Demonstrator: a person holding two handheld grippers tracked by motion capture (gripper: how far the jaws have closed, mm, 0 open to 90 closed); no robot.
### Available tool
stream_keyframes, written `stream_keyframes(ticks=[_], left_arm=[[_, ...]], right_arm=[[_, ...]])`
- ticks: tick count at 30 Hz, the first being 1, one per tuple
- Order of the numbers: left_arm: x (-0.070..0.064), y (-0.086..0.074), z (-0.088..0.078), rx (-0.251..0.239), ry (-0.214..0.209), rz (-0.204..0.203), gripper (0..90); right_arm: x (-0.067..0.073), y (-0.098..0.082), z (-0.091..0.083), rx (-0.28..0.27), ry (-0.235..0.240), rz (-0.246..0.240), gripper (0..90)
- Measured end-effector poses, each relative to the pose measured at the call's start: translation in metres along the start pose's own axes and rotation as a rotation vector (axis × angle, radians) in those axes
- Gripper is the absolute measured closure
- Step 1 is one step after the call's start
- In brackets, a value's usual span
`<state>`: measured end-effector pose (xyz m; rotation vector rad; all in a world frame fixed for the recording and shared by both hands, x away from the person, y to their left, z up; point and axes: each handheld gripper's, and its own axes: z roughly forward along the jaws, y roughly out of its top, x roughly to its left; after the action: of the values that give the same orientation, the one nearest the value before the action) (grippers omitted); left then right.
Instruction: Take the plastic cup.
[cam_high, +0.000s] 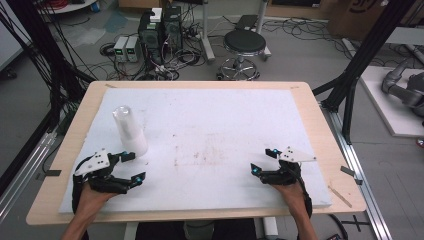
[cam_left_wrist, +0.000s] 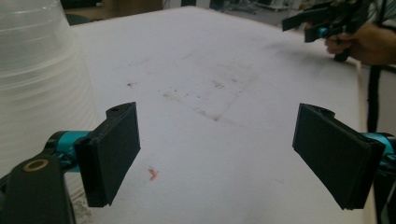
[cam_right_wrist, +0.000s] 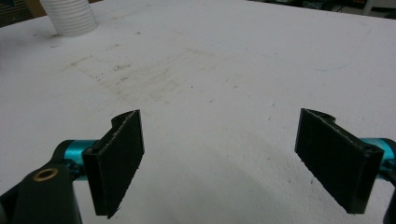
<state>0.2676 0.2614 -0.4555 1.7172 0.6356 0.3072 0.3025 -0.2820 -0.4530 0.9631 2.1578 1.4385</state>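
A tall stack of clear plastic cups (cam_high: 129, 130) stands upside down on the left part of the white foam board (cam_high: 210, 125). My left gripper (cam_high: 134, 166) rests just in front of and beside the stack, jaws open with nothing between them. In the left gripper view the cup stack (cam_left_wrist: 37, 79) looms at the left, outside the open gripper (cam_left_wrist: 217, 158). My right gripper (cam_high: 264, 161) rests near the board's front right, open and empty. In the right gripper view the open gripper (cam_right_wrist: 219, 161) frames bare board, and the cup stack (cam_right_wrist: 70, 17) stands far off at top left.
The foam board lies on a wooden table (cam_high: 320, 125). Behind the table the floor holds a black stool (cam_high: 243, 46), computer boxes (cam_high: 160, 32) and tangled cables. Black frame posts (cam_high: 365, 55) flank the table. Faint brown stains (cam_high: 200, 155) mark the board's middle.
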Motion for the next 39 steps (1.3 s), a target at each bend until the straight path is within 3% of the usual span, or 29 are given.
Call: stream_keyframes(ticks=[4,7,14,15,23,32,39], left_arm=[[0.0,0.0,-0.013,0.015,0.003,0.013,14.9],[0.005,0.006,-0.033,-0.002,0.003,0.021,14.8],[0.023,0.03,-0.059,-0.065,0.0,0.027,14.1],[0.03,0.04,-0.064,-0.077,-0.001,0.033,14.1],[0.051,0.073,-0.072,-0.092,-0.005,0.058,14.1],[0.067,0.088,-0.069,-0.036,-0.019,0.081,14.1],[0.082,0.099,-0.066,-0.024,-0.029,0.091,14.1]], right_arm=[[0.0,0.0,0.0,-0.003,0.0,-0.005,15.2],[0.0,0.0,0.0,-0.003,-0.001,-0.006,15.1],[-0.001,0.0,0.0,0.002,-0.003,-0.003,15.2],[-0.001,0.0,0.0,0.002,-0.003,-0.004,15.2],[0.0,0.0,0.0,0.001,-0.004,0.0,15.2],[0.0,0.0,0.0,0.0,-0.002,-0.003,15.2],[0.0,0.0,0.0,0.002,-0.006,-0.01,15.2]])
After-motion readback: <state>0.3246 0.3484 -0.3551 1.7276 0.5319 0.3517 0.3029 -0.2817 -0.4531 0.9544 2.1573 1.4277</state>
